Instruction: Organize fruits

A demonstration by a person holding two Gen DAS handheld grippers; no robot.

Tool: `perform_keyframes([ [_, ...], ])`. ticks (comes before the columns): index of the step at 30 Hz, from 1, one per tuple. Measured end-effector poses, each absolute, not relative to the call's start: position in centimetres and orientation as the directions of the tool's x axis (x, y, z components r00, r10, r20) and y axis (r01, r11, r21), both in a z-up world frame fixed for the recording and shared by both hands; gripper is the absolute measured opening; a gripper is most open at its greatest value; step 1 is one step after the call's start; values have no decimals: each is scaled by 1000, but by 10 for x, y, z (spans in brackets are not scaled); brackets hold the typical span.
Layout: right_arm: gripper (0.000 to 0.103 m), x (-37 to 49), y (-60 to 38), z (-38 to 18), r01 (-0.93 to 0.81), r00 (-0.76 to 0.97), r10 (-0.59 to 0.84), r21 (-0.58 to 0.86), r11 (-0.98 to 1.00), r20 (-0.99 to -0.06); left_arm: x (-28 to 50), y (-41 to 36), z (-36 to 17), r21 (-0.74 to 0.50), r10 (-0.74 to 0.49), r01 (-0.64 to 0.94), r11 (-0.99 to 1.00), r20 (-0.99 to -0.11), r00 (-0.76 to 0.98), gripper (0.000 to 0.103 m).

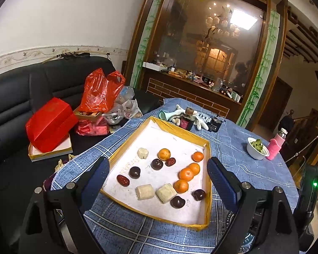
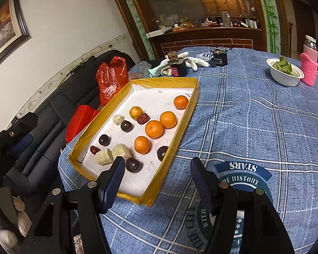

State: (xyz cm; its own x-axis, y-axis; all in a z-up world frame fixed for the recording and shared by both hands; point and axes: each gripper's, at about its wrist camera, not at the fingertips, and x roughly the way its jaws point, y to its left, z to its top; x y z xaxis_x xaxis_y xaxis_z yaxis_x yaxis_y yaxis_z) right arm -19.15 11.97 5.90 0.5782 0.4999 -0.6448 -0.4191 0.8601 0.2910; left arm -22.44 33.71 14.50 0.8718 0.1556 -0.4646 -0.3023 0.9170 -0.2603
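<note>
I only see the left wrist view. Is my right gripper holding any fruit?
Observer: No. The right gripper is open and empty, above the near corner of the tray.
Operator: Which fruit sits closest to it?
Observer: A dark fruit, just beside its left finger.
Operator: Anything on the cloth on the gripper's other side?
Observer: No objects, only a printed badge on the tablecloth, next to the right finger.
</note>
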Motion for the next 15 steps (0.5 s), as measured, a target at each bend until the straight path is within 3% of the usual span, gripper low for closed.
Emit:
perform_keyframes([
  [15, 73, -222, 139, 67, -455, 594, 477, 218, 863, -647, -242, 341, 149, -294, 133, -282, 913, -438, 889, 94],
])
